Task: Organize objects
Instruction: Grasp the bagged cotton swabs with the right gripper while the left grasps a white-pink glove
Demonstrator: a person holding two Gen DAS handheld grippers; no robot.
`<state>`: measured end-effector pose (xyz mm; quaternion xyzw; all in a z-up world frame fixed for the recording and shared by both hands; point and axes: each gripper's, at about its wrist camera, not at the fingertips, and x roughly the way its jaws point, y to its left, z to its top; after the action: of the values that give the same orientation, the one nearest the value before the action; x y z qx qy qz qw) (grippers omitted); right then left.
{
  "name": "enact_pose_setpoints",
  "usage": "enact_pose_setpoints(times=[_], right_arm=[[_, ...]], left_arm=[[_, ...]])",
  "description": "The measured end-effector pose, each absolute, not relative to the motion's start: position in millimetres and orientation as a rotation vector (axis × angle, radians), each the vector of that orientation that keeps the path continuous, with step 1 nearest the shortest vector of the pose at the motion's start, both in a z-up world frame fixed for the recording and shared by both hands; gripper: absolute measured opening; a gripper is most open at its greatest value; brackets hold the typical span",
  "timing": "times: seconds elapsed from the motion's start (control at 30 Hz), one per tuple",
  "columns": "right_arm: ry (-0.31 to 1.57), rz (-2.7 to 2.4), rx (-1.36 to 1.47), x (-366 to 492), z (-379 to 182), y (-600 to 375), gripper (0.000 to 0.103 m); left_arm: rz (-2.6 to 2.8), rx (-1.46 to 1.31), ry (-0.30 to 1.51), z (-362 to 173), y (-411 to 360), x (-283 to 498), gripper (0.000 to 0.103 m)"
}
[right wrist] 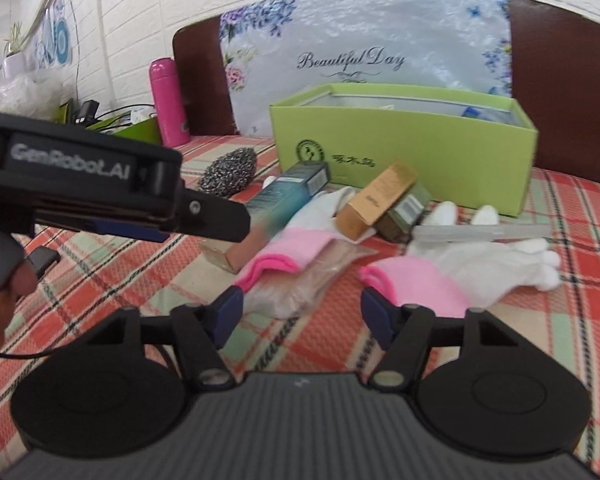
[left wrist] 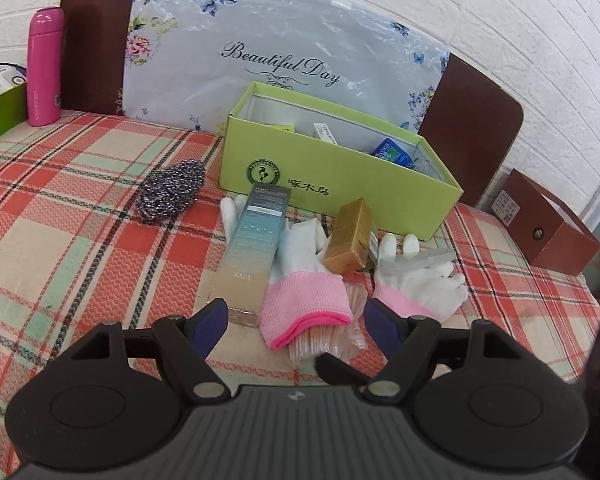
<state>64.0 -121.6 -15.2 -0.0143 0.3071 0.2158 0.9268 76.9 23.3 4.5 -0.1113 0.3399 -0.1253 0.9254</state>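
Left wrist view: the left gripper (left wrist: pixel 294 322) hangs over the plaid cloth (left wrist: pixel 80 216) with its fingers (left wrist: pixel 208 326) spread wide and nothing pressed between them. Just ahead of the gap lies the pink cuff of a white glove (left wrist: pixel 304 280), which rests on a clear bag of toothpicks (left wrist: pixel 320 346) that pokes out toward the fingertips. Left of the glove, touching it, is a long teal-to-beige box (left wrist: pixel 252 240); right of it a gold box (left wrist: pixel 350 236) leans, and further right a second white glove (left wrist: pixel 416 280) carries a clear tube (left wrist: pixel 416 260). A steel scourer (left wrist: pixel 170 194) sits apart to the left. Behind them all stands the open green box (left wrist: pixel 340 176), already holding a few small packs. A pink bottle (left wrist: pixel 44 68) stands at the far left edge.

Right wrist view, blurred: the right gripper (right wrist: pixel 302 312) has its fingers (right wrist: pixel 230 308) apart, holding nothing. The toothpick bag lies just ahead of the left finger and the second glove's pink cuff just ahead of the right one. The left gripper reaches in from the left, above the teal box.
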Motion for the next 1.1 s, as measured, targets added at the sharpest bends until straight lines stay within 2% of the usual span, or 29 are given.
enact_pose_setpoints(times=[0.07,0.13,0.23,0.3,0.47,0.5,0.63,0.73,0.77,0.83,0.93,0.97,1.03,1.07,1.1], right_arm=[[0.635,0.460,-0.031,71.7,-19.6,-117.0,0.052],[0.663,0.473,-0.009,77.6,-23.7,-118.2,0.015],[0.644,0.474,0.024,70.3,-21.2,-128.2,0.008],[0.627,0.462,0.019,62.4,-18.4,-135.1,0.006],[0.632,0.440,0.041,41.7,-12.5,-159.7,0.006],[0.633,0.434,0.044,37.0,-11.2,-165.2,0.006],[0.646,0.402,0.064,18.7,-8.5,-185.1,0.006],[0.662,0.379,0.077,9.9,-7.6,-197.6,0.007],[0.669,0.376,0.083,8.7,-7.4,-201.2,0.007],[0.670,0.356,0.103,5.7,-6.3,-208.7,0.016],[0.659,0.347,0.117,3.1,-4.3,-214.9,0.035],[0.652,0.348,0.112,2.9,-3.1,-214.9,0.038],[0.641,0.360,0.094,3.3,-1.3,-211.8,0.050],[0.636,0.364,0.086,4.0,-0.6,-209.0,0.054],[0.633,0.369,0.075,4.6,-0.3,-205.9,0.056]], left_arm=[[-0.280,-0.233,0.704,3.0,20.1,80.0,0.077],[-0.301,-0.225,0.709,0.6,14.9,84.0,0.077],[-0.311,-0.224,0.728,-6.0,8.0,93.7,0.076],[-0.317,-0.236,0.746,-10.4,3.3,101.1,0.073],[-0.313,-0.219,0.766,-20.9,-13.6,117.5,0.072],[-0.300,-0.211,0.772,-23.6,-15.5,121.1,0.067],[-0.253,-0.150,0.790,-34.6,-14.9,127.2,0.018],[-0.253,-0.134,0.796,-30.7,-4.9,116.6,0.008],[-0.262,-0.139,0.803,-28.8,0.4,109.1,0.008],[-0.305,-0.157,0.817,-24.6,9.6,92.5,0.008],[-0.358,-0.153,0.831,-20.8,16.7,66.1,0.008],[-0.367,-0.151,0.840,-21.1,17.3,60.5,0.010],[-0.358,-0.134,0.833,-21.5,14.2,55.9,0.021],[-0.360,-0.123,0.815,-22.2,11.5,56.2,0.025],[-0.349,-0.115,0.803,-23.2,8.4,57.8,0.035]])
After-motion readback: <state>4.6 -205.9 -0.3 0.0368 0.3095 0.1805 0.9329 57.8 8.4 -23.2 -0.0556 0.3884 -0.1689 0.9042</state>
